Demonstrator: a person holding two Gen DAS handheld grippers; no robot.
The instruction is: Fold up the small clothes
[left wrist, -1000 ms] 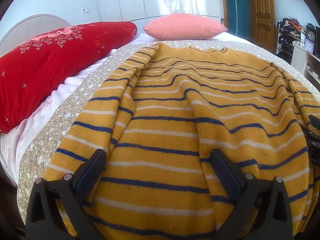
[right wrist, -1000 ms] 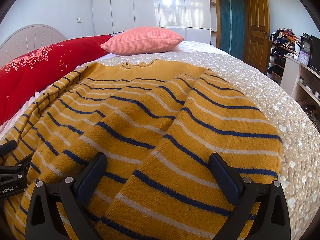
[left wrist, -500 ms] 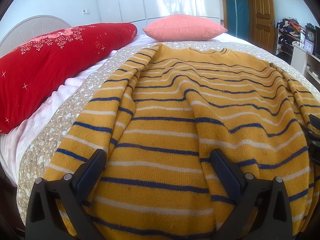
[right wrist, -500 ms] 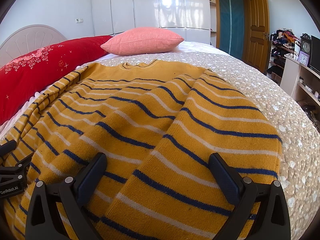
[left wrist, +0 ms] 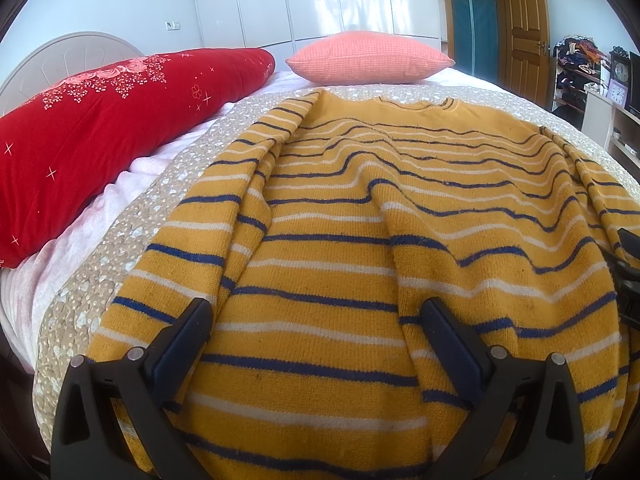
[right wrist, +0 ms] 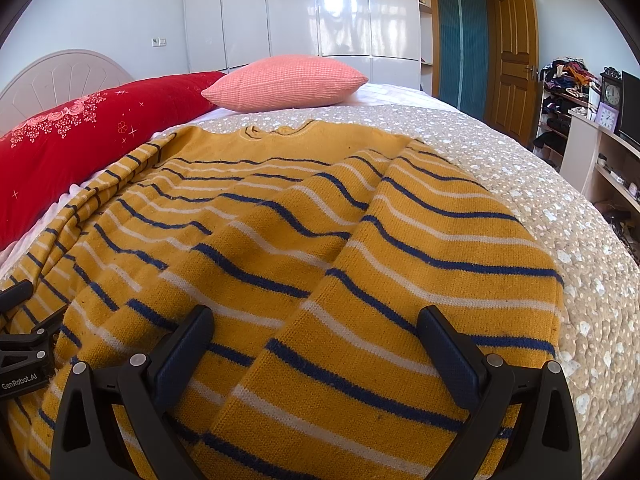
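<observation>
Both grippers, left (left wrist: 316, 320) & right (right wrist: 316, 328), spread wide, seemingly above sweater (left wrist: 360, 248).

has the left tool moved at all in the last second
No. The left tool sits at the same stripes of the sweater, and the red pillow is framed alike.

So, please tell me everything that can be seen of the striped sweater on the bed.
The sweater is a mustard-yellow knit with thin navy and white stripes and a round neckline at its far end. It lies spread on the beige spotted bedspread, hem toward the cameras, with both sleeves folded in along its sides. The fabric is wrinkled, with raised ridges along the body and small dark specks. The left gripper and right gripper are at the hem with jaws wide open; contact cannot be told.
</observation>
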